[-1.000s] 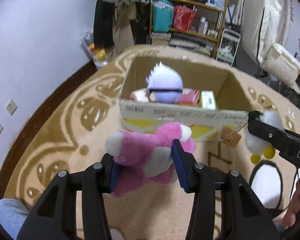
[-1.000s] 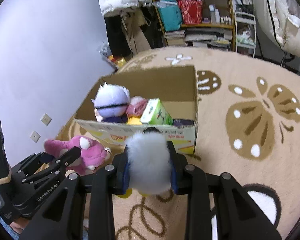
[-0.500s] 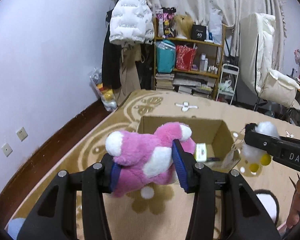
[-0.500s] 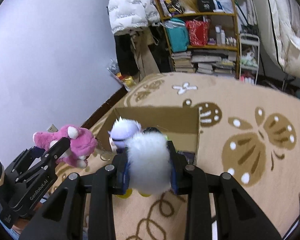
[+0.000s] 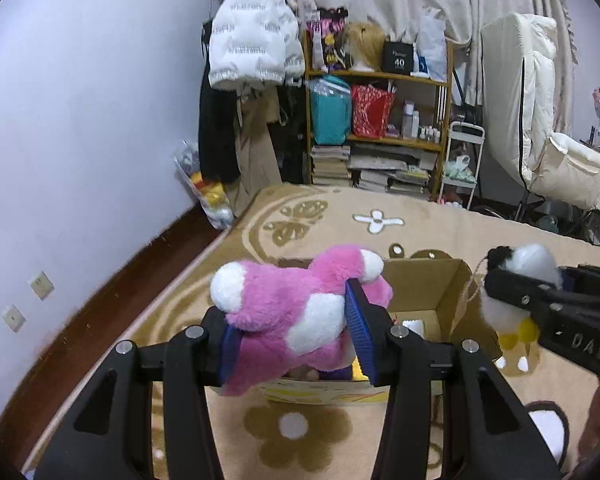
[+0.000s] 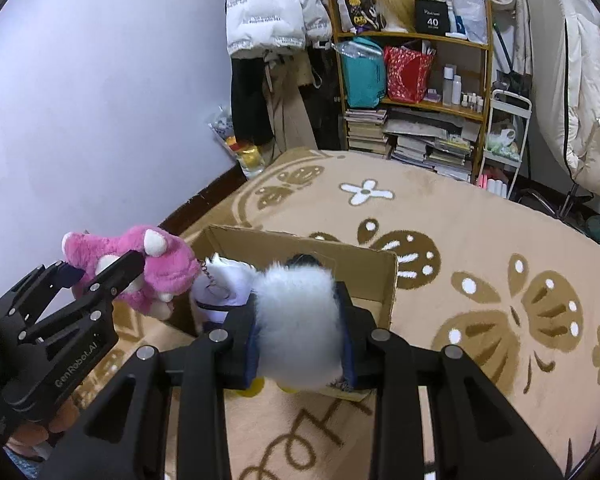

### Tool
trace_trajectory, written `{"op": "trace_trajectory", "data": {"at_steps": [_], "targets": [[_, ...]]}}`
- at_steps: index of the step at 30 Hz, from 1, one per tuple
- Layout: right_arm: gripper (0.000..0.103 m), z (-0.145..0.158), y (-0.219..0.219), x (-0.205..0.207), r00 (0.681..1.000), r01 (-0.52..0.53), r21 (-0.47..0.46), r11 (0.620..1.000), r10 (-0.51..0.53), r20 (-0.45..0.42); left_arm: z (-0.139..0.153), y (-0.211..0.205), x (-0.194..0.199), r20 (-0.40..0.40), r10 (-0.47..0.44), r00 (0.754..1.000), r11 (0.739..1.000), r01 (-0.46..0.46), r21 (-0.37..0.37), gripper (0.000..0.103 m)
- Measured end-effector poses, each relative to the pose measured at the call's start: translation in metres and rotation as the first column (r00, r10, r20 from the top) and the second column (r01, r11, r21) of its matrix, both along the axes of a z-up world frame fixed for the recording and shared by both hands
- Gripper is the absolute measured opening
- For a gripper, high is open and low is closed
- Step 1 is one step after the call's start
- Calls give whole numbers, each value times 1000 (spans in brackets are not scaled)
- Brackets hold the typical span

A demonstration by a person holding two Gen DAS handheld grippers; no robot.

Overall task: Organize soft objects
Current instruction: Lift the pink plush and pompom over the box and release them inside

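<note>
Both grippers have risen from beside the front wall of the cardboard box [image 5: 432, 284] to above its open top within the last second, each still carrying its load. The left gripper [image 5: 294, 332] has its jaws clamped on the pink plush toy [image 5: 288, 312], which hangs over the box's near-left corner. The right gripper [image 6: 300, 336] has its jaws closed on the white fluffy toy [image 6: 296, 324], held over the box's near wall. Judgement: both toys are now positioned for release into the box, which already holds a white-haired doll [image 6: 224, 284] and other items; neither toy is in yet. The box stands on a beige patterned rug [image 6: 480, 264] over a dark wooden floor. Behind it are a lilac wall, a crowded shelf [image 5: 380, 120] and a hanging white jacket [image 5: 252, 44].
</note>
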State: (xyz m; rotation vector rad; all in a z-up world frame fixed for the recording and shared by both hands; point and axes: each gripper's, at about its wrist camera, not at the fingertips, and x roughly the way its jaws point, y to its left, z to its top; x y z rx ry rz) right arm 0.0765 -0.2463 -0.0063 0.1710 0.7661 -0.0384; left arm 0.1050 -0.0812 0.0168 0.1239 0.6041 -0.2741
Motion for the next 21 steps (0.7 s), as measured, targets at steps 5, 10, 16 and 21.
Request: {"op": "trace_trajectory", "data": {"at_steps": [5,10,16,21], "targets": [[34,-22,-7,21,998,-29,-33,999,27,-65,-16,-7,14,-19,-34,999,999,34,5,46],[34,-34,-20,28,998,-28,-9,1000,28,-52,-24,-15,26,-40,-69,997,997,68,-33,47],[35,-49,-30,33,997,-54,-23,998,53,-58,-49,-30,35,-101,-116,988,993,115,-20,48],[36,-61,-44,37,997,-23,60,998,27,-74,-51,-36,38,-136,-162,977,986,155,-64,48]]}}
